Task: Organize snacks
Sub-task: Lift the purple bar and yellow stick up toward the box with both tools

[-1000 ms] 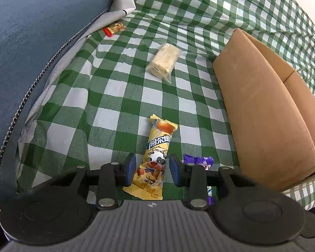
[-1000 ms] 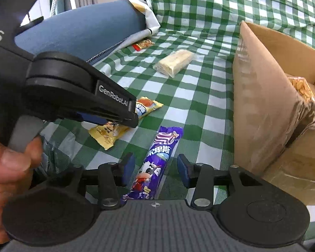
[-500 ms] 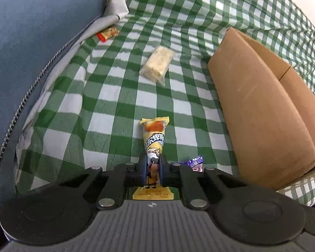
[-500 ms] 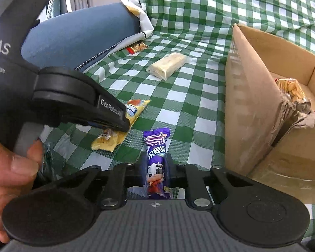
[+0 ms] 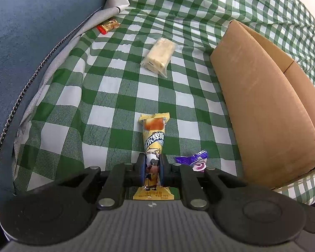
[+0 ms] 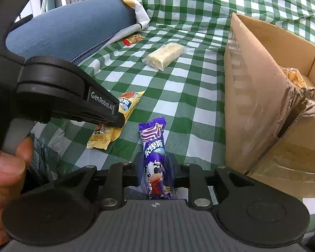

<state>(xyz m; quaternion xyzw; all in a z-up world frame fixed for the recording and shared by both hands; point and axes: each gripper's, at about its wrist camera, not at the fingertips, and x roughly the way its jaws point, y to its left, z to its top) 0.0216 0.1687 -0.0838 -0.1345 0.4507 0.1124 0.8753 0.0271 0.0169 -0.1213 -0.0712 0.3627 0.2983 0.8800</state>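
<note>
A yellow snack packet point(image 5: 154, 134) lies lengthwise on the green checked cloth point(image 5: 115, 88), and my left gripper point(image 5: 152, 168) is shut on its lower half. In the right wrist view that left gripper point(image 6: 115, 120) reaches in from the left over the same yellow packet point(image 6: 127, 103). A purple snack packet point(image 6: 154, 145) sits between the pads of my right gripper point(image 6: 156, 168). Those jaws are opening a little, with the pads still against the wrapper. The purple packet's end point(image 5: 196, 161) shows beside the left fingers. An open cardboard box point(image 6: 252, 105) stands close on the right.
A pale bar in clear wrap point(image 5: 159, 57) lies further back and a small red-orange sweet point(image 5: 108, 25) beside a blue cushion point(image 5: 31, 42). The box point(image 5: 262, 105) holds a snack bag point(image 6: 294, 77). A hand point(image 6: 6, 168) grips the left tool's handle.
Both grippers went from open around their packets to closed on them. Since half a second ago the right jaws have spread slightly. Neither hand has shifted.
</note>
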